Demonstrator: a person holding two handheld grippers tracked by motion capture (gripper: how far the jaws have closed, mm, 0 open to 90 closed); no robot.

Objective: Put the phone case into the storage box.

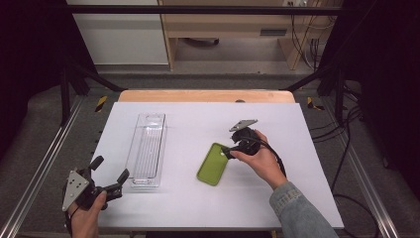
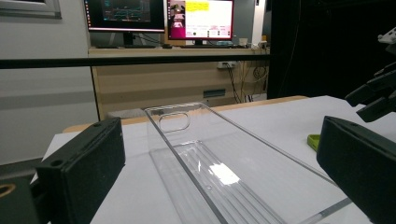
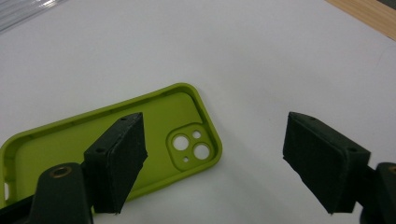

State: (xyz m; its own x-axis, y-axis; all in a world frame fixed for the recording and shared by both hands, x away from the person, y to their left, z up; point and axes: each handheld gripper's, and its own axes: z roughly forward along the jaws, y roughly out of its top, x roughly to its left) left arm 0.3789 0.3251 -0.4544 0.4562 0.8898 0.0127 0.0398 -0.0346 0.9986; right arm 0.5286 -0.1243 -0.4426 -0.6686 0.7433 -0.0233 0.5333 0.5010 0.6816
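Note:
A lime-green phone case [image 1: 213,163] lies open side up on the white table, its camera cut-out [image 3: 191,145] at the far end. My right gripper [image 1: 229,149] hovers over that end, open; in the right gripper view its left jaw hangs above the case and its right jaw above bare table, and the right gripper [image 3: 212,163] holds nothing. A clear plastic bin [image 1: 146,148] stands lengthwise at the left, empty. My left gripper [image 1: 110,168] is open just before the bin's near end; in the left gripper view the bin [image 2: 224,168] runs away between the open jaws.
The white sheet [image 1: 277,198] covers a wooden table whose far edge [image 1: 205,95] shows. Metal frame rails run along both sides. Monitors [image 2: 159,16] stand on a desk beyond the table. The right gripper [image 2: 376,91] appears at the right edge of the left gripper view.

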